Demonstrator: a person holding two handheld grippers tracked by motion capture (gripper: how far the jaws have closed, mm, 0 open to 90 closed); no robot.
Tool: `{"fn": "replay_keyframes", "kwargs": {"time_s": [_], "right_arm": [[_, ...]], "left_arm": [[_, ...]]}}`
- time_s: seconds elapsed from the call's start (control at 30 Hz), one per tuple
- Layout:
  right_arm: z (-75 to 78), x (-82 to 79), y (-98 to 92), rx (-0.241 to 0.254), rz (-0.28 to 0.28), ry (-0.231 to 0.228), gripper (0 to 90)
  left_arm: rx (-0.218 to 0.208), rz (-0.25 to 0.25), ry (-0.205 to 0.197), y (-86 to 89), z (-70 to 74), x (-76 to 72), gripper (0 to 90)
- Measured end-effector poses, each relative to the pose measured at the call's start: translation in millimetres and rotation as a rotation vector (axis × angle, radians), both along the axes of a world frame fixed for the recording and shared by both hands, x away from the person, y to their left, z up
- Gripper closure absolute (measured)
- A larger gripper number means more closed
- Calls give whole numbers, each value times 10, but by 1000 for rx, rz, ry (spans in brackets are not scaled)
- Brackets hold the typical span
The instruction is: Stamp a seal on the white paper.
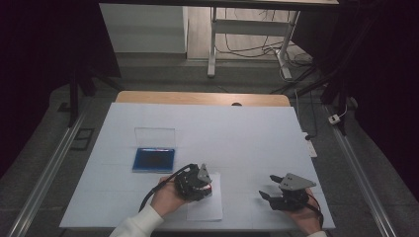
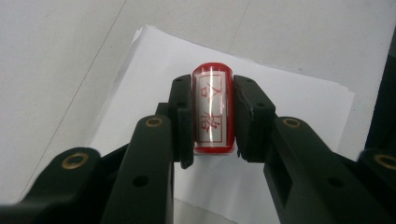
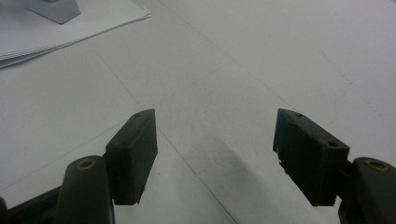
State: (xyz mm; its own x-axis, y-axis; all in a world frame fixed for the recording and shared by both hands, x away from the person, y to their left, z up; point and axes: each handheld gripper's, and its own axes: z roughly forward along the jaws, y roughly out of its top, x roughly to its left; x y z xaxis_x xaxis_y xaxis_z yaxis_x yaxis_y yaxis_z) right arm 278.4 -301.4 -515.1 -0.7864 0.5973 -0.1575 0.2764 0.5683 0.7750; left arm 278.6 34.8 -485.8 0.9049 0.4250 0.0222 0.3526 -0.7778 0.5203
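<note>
1. The jaws of the left gripper are closed tight on a red stamp, one black pad pressed flat against each of its long sides; the clear face between them carries red characters on a white label
2. The jaws of the right gripper stand wide apart with nothing between them, only the white table cover showing through the gap
3. In the left gripper view the stamp hangs over a stack of white paper, whose edges fan slightly at the far corner; whether the stamp touches the sheet cannot be told
4. In the high view the left gripper sits in the left hand at the near edge of the table, right over the paper, with a white sleeve coming in from the bottom
5. The right gripper is held in the right hand near the table's front right, well apart from the paper, its jaws pointing left
6. A blue ink pad case lies open on the left half of the table, its clear lid standing up behind it, apart from both grippers
7. In the right gripper view a corner of the paper stack lies at the upper left, with a grey object resting on it
</note>
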Motion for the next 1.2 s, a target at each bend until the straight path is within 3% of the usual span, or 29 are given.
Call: {"fn": "replay_keyframes", "kwargs": {"time_s": [0.43,1.2], "right_arm": [[-6,0,14,-10,5,1,300],[-11,-5,33,-14,7,3,300]], "left_arm": [[89,7,-5,-111,-4,-14,707],[87,3,-2,-114,-20,-8,709]]}}
